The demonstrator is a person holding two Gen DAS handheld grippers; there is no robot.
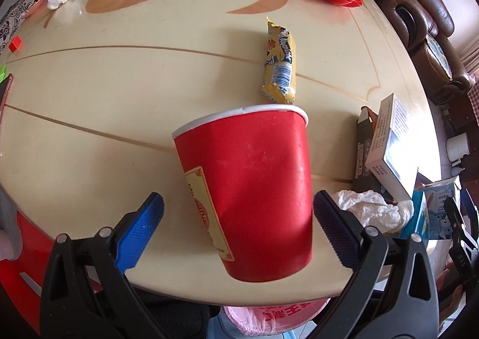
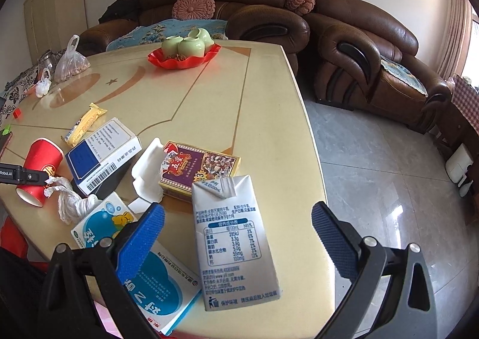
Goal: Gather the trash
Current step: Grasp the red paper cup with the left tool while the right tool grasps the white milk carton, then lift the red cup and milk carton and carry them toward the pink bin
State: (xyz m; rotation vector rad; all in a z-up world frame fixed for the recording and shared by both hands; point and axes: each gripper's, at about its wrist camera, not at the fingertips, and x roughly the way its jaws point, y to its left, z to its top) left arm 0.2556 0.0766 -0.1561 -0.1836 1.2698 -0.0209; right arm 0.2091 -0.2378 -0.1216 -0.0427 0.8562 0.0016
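Note:
A red paper cup (image 1: 254, 189) stands tilted near the table's front edge, between the fingers of my open left gripper (image 1: 239, 219); the fingers do not touch it. It also shows in the right wrist view (image 2: 37, 171). A yellow snack wrapper (image 1: 280, 63) lies beyond the cup. My open right gripper (image 2: 236, 237) brackets a white milk carton (image 2: 233, 243) lying at the table edge without touching it. A crumpled white tissue (image 2: 67, 201), a blue-and-white medicine box (image 2: 161, 288) and other boxes lie close by.
A red dish with green cups (image 2: 185, 53) stands at the table's far side. A bag of nuts (image 2: 70, 65) and a jar sit far left. A purple snack box (image 2: 200, 171) lies mid-table. Brown sofas (image 2: 359, 48) stand behind and right. A pink bag (image 1: 275, 318) hangs below the table edge.

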